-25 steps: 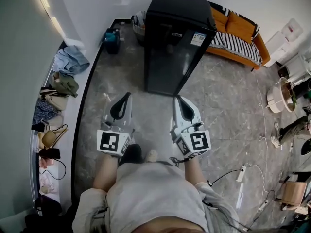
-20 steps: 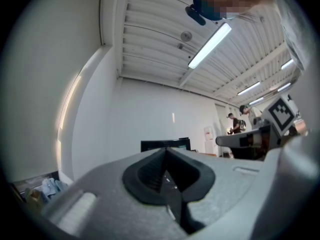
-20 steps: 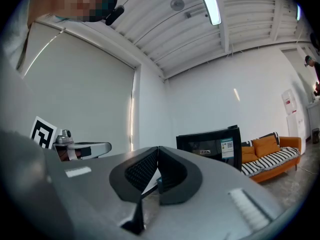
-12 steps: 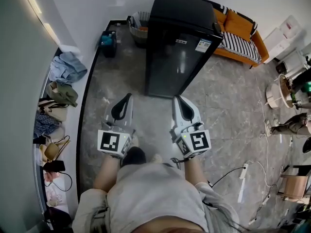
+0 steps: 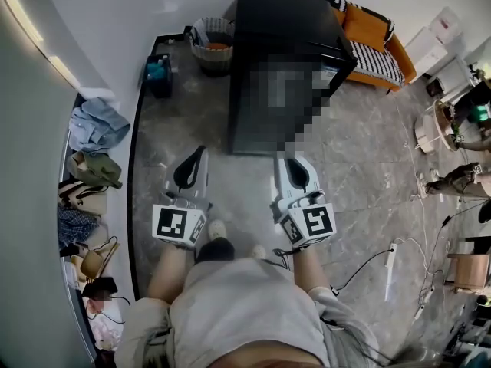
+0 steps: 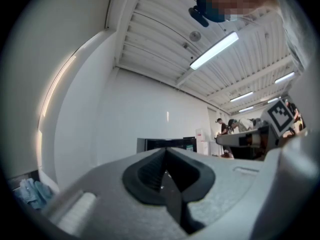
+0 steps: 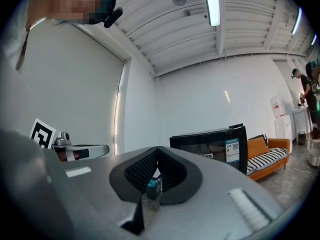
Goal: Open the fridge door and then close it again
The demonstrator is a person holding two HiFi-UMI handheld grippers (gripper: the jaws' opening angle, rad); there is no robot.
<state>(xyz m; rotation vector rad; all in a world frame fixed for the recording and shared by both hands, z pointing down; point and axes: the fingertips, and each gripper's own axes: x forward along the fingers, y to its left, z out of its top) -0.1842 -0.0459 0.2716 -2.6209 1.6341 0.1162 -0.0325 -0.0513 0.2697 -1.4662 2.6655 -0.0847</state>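
Fridge [image 5: 284,21] black, squat, upright on grey stone floor [image 5: 345,175], back toward white wall [image 5: 130,14]. Front faces the person; door flush with cabinet in right gripper view, label at its upper right corner.

Left gripper [image 5: 202,151] held level, pointing at fridge. Jaws together, tips meeting, nothing between. In left gripper view, fridge [image 6: 166,144] dead ahead, just above the closed tips [image 6: 165,152], clearly apart from them.

Right gripper [image 5: 280,157] held level, alongside the left with a gap between. Jaws together at tips [image 7: 158,149]. Small teal-topped bit [image 7: 152,184] in the hollow behind the tips; cannot tell what. In right gripper view, fridge [image 7: 210,144] ahead and off to the right, no contact.

From head view: both grippers short of fridge front, left tip outside its left edge, right tip near its right edge. Neither on the door.

Around fridge: basket [image 5: 211,41] just beside its left rear corner; blue bin [image 5: 157,71] farther left by the wall; orange sofa [image 5: 368,37] with striped cover behind and to the right. Clothes heap [image 5: 92,125] along the left ledge, well apart. Power strip [image 5: 391,255] with cable on floor at right.
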